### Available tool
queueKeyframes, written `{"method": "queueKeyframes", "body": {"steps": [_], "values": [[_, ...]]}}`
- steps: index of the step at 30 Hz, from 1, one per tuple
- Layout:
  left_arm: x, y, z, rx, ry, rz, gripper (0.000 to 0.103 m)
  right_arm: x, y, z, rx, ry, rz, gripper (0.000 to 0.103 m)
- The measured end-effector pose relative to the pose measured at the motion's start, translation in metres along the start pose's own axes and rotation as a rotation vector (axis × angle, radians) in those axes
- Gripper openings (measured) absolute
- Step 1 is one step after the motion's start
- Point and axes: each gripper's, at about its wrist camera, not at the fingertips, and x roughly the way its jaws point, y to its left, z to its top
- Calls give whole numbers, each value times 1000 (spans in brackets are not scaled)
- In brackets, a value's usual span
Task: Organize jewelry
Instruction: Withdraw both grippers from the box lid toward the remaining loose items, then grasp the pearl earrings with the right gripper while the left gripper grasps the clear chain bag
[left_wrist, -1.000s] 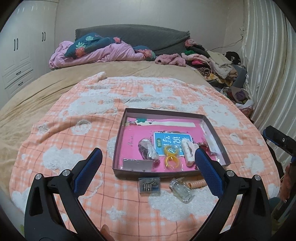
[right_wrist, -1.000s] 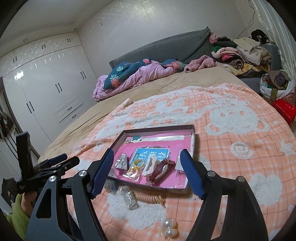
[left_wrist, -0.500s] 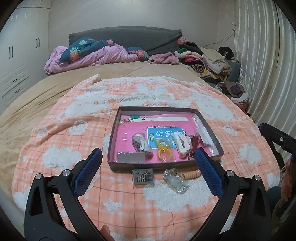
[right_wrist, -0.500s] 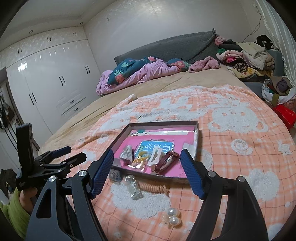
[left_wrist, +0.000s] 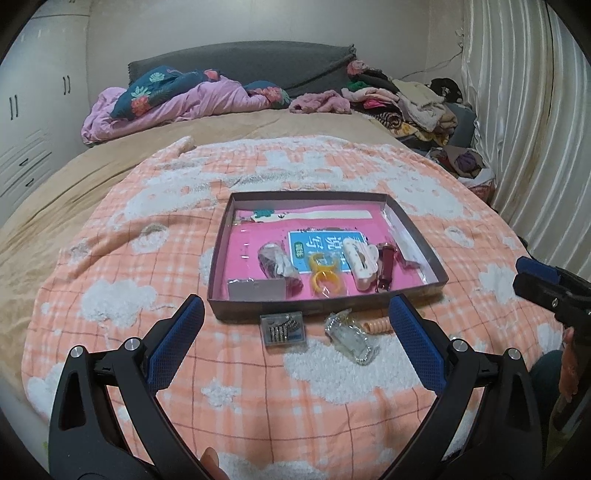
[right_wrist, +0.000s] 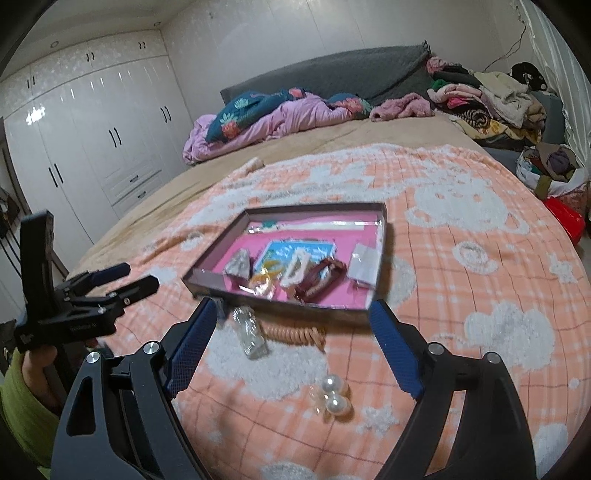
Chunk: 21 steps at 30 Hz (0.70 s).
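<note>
A shallow box (left_wrist: 258, 312) with a pink lining lies on the peach blanket. In it are yellow rings (left_wrist: 323, 278), a white hair clip (left_wrist: 360, 264), a dark red clip (left_wrist: 385, 271) and a bagged piece (left_wrist: 277, 264). On the blanket in front of the box lie a small clear case (left_wrist: 282, 328), a clear bag with a chain (left_wrist: 351, 334), a peach coil tie (right_wrist: 293, 332) and two pearls (right_wrist: 334, 393). My left gripper (left_wrist: 295, 301) hovers open above the case. My right gripper (right_wrist: 292, 305) hangs open over the coil tie and pearls. Neither holds anything.
The blanket (left_wrist: 110, 258) covers the near part of a wide bed. Rumpled purple bedding (left_wrist: 177, 103) and a heap of clothes (left_wrist: 413, 99) lie at the far end. White wardrobes (right_wrist: 92, 140) stand to the left, curtains (left_wrist: 524, 110) to the right. A red bin (right_wrist: 567, 218) stands beside the bed.
Both grippers have sunk slightly towards the blanket, so the box and loose pieces sit higher in each view. The right jaws have widened a little. No piece has moved.
</note>
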Motion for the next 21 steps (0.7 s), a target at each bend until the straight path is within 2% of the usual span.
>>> {"method": "queueKeyframes", "body": {"steps": [6,21], "values": [[7,-6,-7,13,24,-12,93,7,-8,-17,5,53,-24,84],[25,-12,-32,35,104,-47,94,18,-11,-39,-20,120,-69,84]]}}
